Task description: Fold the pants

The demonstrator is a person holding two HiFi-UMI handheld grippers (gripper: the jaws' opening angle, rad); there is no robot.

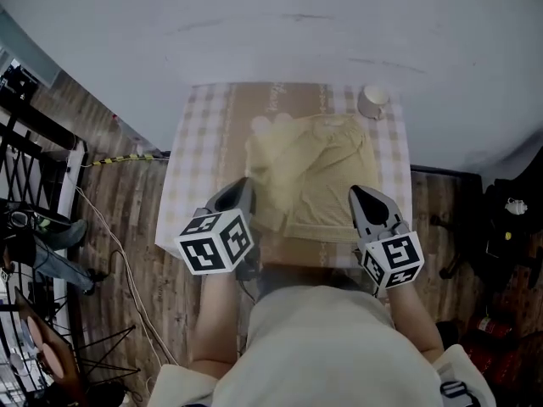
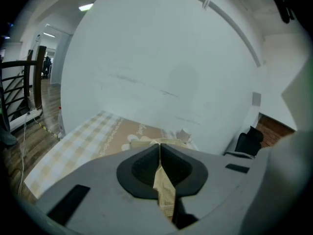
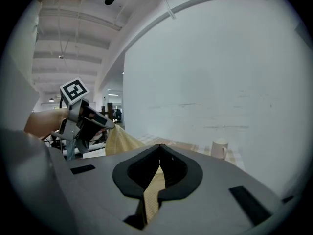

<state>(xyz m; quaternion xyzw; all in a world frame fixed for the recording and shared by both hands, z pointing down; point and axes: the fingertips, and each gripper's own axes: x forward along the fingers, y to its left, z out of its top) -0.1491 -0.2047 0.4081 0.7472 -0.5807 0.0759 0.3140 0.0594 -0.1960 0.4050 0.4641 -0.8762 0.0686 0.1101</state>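
1. The tan pants (image 1: 312,168) lie bunched on the table (image 1: 197,147), right of its middle. Their near hem reaches the table edge closest to me.
2. My left gripper (image 1: 245,190) sits at the pants' 8 o'clock corner. In the left gripper view its jaws are clenched, with a strip of the tan cloth pinched between them.
3. My right gripper (image 1: 360,197) sits at the pants' 4 o'clock corner. In the right gripper view its jaws are also pressed together on a fold of the same cloth.
4. From the right gripper view, the left gripper shows at 10 o'clock. A flap of cloth hangs from its tip, raised off the tabletop.
5. A pale mug (image 1: 372,102) stands upright at 1 o'clock from the pants, just beside their far edge, near the table's far right corner.
6. The table wears a checked cloth with a brown band down its middle, and its far edge meets a white wall (image 1: 280,24).
7. At 9 o'clock from the table, a cable (image 1: 114,253) trails over the wooden floor (image 1: 127,202) toward a black railing (image 1: 38,142).
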